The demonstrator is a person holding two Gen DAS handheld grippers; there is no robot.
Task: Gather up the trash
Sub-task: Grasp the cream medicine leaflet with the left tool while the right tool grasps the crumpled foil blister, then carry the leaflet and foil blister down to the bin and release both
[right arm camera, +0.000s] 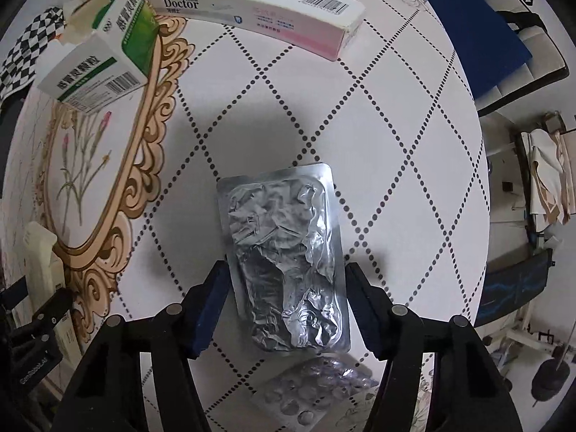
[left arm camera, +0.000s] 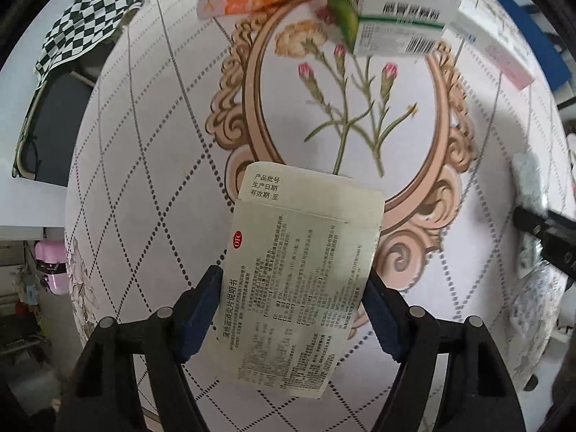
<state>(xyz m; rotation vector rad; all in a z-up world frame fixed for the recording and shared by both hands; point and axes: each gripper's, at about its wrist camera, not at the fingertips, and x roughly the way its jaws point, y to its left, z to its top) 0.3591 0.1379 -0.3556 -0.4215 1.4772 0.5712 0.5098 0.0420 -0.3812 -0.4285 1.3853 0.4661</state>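
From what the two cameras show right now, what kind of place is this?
Probably a room in a home. A round table with a flower-printed cover bears household medicine packaging: a green and white medicine box and a toothpaste carton. A checkered cloth lies beside the table.

- Both views are evenly and brightly lit by soft, diffuse light; no harsh glare is seen.
- A broad soft shadow is cast on the tablecloth (right arm camera: 378, 136) ahead of the blister pack (right arm camera: 284, 259).
- Motion blur is shown on the far boxes (left arm camera: 392, 18) in the left view.
- Strong fisheye bending and dark corner vignetting are seen at the edges.
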